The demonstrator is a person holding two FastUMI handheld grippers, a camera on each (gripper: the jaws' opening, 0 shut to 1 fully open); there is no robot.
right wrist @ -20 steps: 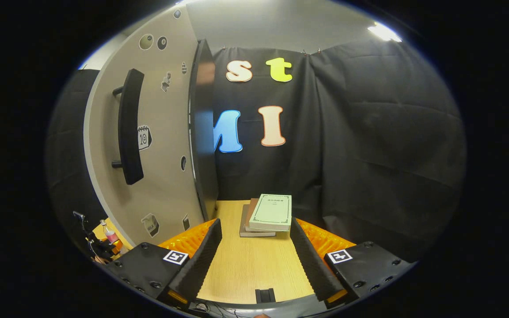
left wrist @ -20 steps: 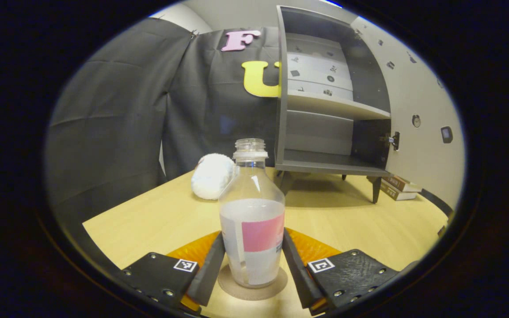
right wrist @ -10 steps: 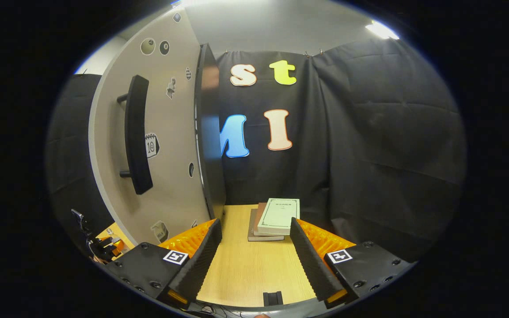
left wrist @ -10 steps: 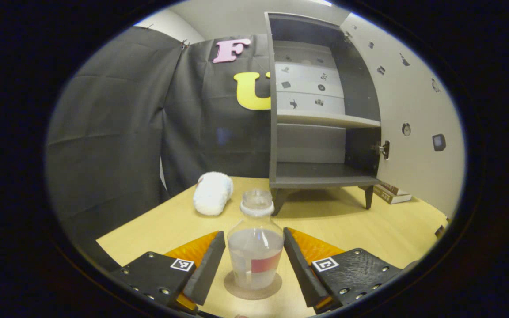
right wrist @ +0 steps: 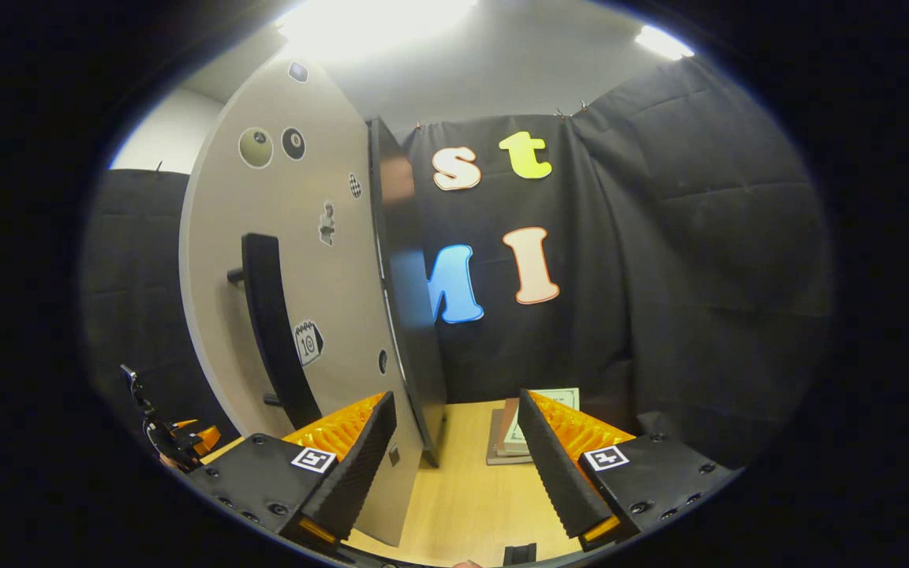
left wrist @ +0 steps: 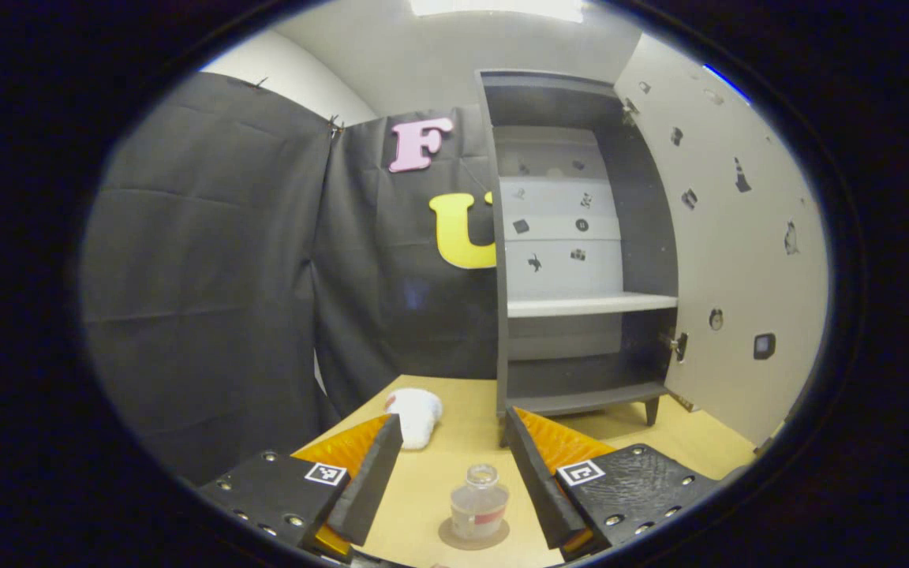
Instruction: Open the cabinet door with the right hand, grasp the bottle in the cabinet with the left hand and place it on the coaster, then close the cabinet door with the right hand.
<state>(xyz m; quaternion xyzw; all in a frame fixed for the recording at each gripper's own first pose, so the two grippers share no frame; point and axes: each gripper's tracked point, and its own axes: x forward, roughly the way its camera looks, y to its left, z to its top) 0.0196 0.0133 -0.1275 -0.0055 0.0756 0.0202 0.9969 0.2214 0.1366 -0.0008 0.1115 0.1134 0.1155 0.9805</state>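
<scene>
The bottle (left wrist: 479, 502) is standing upright on the coaster (left wrist: 474, 536), near on the desk (left wrist: 454, 442), with the left gripper (left wrist: 452, 473) hanging above and behind it, jaws spread wide and touching nothing. So the placing looks done, and what is left is shutting the door (right wrist: 297, 260).

That job is falling to the right gripper (right wrist: 452, 454), which is also standing open and empty. In the right gripper view the door is swung wide out from the cabinet (left wrist: 573, 252), lying to the left of the gripper and just beyond its left finger, seen almost edge-on. The handle (right wrist: 273, 331) is running up and down the door's outer face, its long axis near vertical, well left of the line between the fingers. The door's free edge is pointing toward the camera, while the books (right wrist: 529, 430) are lying far on the desk, partly behind the right finger.

The right gripper is clearly the nearer one to the door; the left is sitting far off at the lower left of that view. To close it, the gripper would probably need to be shifting left onto the handle or outer face and pushing the panel round toward the cabinet's open front.
</scene>
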